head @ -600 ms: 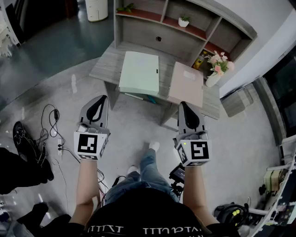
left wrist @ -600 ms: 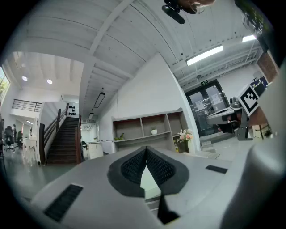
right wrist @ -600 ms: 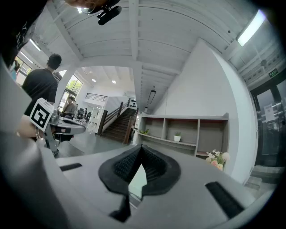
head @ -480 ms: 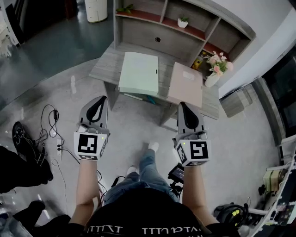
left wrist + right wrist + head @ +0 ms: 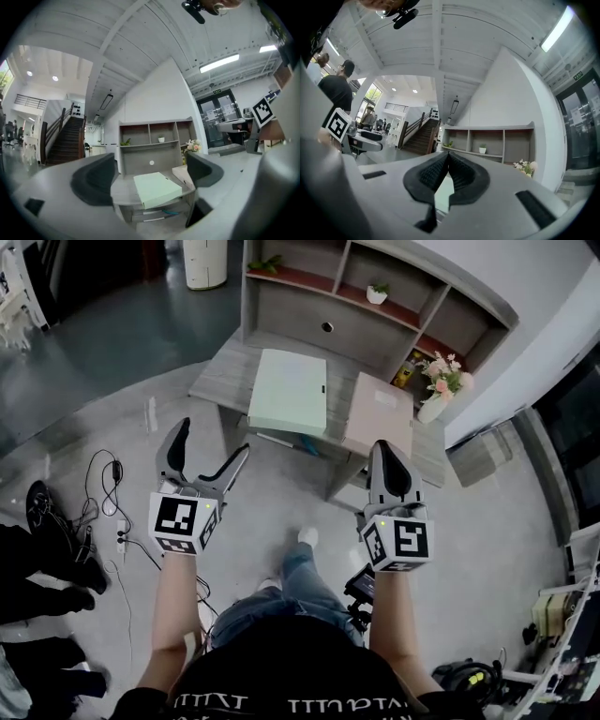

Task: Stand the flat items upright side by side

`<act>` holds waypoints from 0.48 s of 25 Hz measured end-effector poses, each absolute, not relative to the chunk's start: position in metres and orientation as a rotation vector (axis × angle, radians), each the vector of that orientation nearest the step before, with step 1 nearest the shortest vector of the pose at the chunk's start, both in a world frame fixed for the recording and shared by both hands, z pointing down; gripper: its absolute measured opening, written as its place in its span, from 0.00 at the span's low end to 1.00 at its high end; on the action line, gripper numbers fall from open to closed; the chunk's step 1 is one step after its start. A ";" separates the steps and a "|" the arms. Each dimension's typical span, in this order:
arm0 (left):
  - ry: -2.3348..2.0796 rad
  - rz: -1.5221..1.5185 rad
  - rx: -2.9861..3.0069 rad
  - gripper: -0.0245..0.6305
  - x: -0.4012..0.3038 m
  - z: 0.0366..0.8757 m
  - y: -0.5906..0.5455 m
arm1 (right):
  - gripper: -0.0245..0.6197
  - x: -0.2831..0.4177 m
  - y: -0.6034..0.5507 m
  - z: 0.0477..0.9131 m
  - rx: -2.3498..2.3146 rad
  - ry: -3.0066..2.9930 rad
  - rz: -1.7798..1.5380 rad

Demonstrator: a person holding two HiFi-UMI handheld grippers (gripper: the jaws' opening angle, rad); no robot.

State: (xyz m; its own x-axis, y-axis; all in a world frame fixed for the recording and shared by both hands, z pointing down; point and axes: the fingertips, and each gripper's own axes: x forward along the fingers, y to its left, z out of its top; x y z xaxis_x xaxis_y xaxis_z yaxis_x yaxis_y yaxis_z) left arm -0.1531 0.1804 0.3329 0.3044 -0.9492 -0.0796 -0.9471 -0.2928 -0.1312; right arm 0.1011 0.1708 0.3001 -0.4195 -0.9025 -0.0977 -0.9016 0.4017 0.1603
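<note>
The approach is judged to be in hand, since nothing has yet been grasped. The left tongs [image 5: 213,439] are held wide open and empty, short of the bench [image 5: 220,381], and are aimed at the green book [image 5: 289,392], which lies flat on the bench top. A pinkish book [image 5: 379,413] is laid flat just beside it, near a vase of flowers [image 5: 439,381]. The right tongs [image 5: 389,451] are closed pad to pad, with nothing between them. For the next move, the left tongs would need to be brought to an edge of the green book and closed on it. The right tongs would have to be opened before the other book is taken.
</note>
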 end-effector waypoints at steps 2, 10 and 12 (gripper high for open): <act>1.799 -0.019 -2.403 0.83 -0.155 0.334 0.178 | 0.06 0.101 0.171 0.299 1.687 -2.623 -0.303; 1.827 -0.052 -2.374 0.84 -0.158 0.340 0.164 | 0.06 0.103 0.160 0.306 1.664 -2.595 -0.306; 1.827 -0.046 -2.380 0.84 -0.158 0.341 0.158 | 0.06 0.104 0.152 0.308 1.656 -2.595 -0.304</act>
State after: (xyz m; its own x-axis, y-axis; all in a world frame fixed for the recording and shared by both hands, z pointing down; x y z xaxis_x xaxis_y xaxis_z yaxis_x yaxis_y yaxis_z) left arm -0.1580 0.1579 0.3412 0.2616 -0.9632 -0.0617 -0.9589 -0.2521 -0.1300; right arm 0.1041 0.1523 0.3084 -0.4260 -0.9024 -0.0641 -0.8929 0.4080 0.1906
